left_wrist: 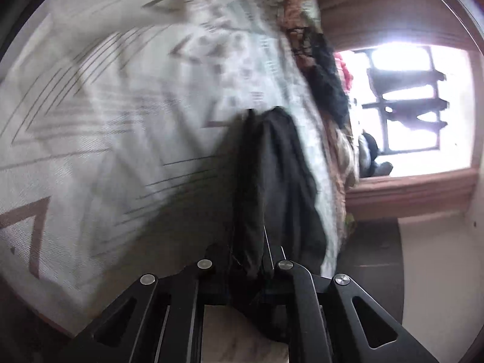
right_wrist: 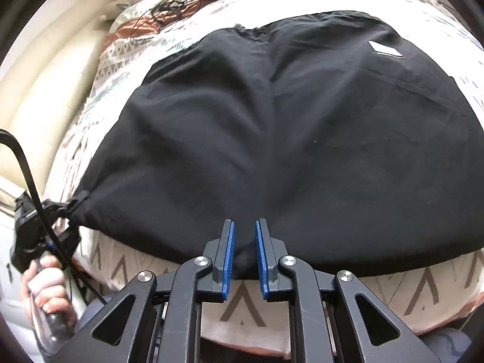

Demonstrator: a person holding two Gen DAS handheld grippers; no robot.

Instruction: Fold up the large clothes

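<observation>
Black garment (right_wrist: 302,139) on the patterned bedspread (right_wrist: 242,305): left gripper (left_wrist: 260,260) clamps its corner, right gripper (right_wrist: 244,242) nips its near hem, ready for folding.

Left black two-finger gripper (right_wrist: 79,197) tilted on its side, jaws pinched shut on a cloth corner, gripped around its handle by a bare hand (right_wrist: 45,287). Right black gripper with blue ribbed pads (right_wrist: 244,242) angled steeply down, jaws narrowly parted, closing on black cloth.
</observation>
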